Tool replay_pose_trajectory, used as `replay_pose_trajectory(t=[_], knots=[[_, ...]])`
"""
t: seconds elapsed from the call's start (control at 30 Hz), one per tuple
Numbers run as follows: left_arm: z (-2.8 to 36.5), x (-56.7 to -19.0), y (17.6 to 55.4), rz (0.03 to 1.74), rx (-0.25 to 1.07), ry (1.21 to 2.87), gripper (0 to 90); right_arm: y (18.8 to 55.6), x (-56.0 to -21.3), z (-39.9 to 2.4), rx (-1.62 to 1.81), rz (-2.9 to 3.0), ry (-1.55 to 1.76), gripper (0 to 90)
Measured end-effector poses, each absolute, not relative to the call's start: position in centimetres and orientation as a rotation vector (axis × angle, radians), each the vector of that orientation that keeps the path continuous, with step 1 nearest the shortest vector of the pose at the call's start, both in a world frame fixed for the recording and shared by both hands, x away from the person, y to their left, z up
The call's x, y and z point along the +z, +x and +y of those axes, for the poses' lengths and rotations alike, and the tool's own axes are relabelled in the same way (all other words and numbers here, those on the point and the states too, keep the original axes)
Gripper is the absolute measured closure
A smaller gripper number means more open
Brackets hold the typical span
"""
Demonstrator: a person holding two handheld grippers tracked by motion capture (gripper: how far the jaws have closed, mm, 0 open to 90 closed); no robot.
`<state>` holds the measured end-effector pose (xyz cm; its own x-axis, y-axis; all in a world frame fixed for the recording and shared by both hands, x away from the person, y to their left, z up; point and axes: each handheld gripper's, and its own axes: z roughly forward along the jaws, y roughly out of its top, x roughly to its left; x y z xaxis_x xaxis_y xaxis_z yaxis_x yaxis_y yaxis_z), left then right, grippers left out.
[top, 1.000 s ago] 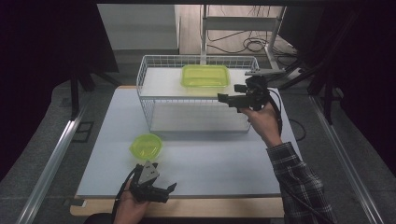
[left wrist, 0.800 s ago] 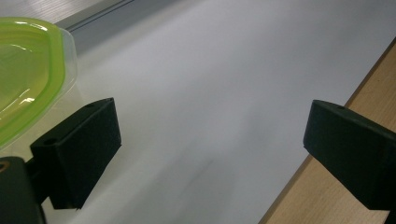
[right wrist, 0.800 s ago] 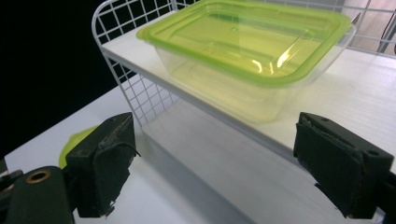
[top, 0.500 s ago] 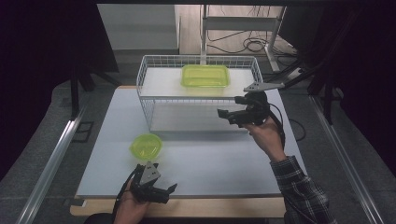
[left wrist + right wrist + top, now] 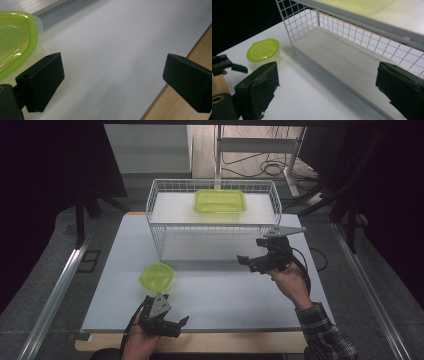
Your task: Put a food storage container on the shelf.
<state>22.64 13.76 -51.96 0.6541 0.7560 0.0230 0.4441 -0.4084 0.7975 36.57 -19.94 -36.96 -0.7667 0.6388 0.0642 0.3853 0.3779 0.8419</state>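
A small round tub with a green lid stands on the white table, in front of a white wire rack. On the rack's upper shelf lies a rectangular green container. My right gripper hovers in front of the rack's right half, pointing left; its jaws have just been opening and nothing is between them. In the right gripper view, the right gripper faces the rack and the tub. My left gripper rests open near the front edge, the tub just past its left jaw.
The table's wooden front edge runs beside my left gripper. The rack's lower shelf is bare. Metal rails flank the table, and cables lie on the floor behind the rack.
My right gripper has come down and back from beside the rack's top right corner to low in front of the rack. The left gripper has not moved.
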Motion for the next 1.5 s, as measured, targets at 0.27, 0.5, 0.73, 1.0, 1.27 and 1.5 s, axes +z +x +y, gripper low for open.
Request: replay_pose_trajectory(t=[0.27, 0.5, 0.73, 1.0, 1.27, 1.5], knots=[[13.8, -52.0, 22.6, 0.934, 0.501, 2.067, 3.3, 34.8, -39.0, -20.6, 1.309, 2.371, 0.895, 1.2], [13.7, -52.0, 22.6, 0.931, 0.504, 2.073, 3.2, 33.7, -41.4, -21.2, 1.26, 2.377, 0.902, 0.2], [13.6, -52.0, 22.6, 0.924, 0.505, 2.079, 3.2, 32.9, -43.0, -22.2, 1.264, 2.358, 0.914, 0.1], [13.3, -52.1, 22.5, 0.914, 0.503, 2.1, 2.7, 31.4, -45.2, -22.7, 1.268, 2.367, 0.929, 0.2], [12.9, -52.2, 22.5, 0.89, 0.518, 2.126, 2.1, 30.4, -47.3, -23.4, 1.238, 2.39, 0.933, 0.4], [12.8, -52.3, 22.6, 0.887, 0.522, 2.127, 1.8, 29.7, -49.2, -23.6, 1.185, 2.449, 0.949, 0.5]])
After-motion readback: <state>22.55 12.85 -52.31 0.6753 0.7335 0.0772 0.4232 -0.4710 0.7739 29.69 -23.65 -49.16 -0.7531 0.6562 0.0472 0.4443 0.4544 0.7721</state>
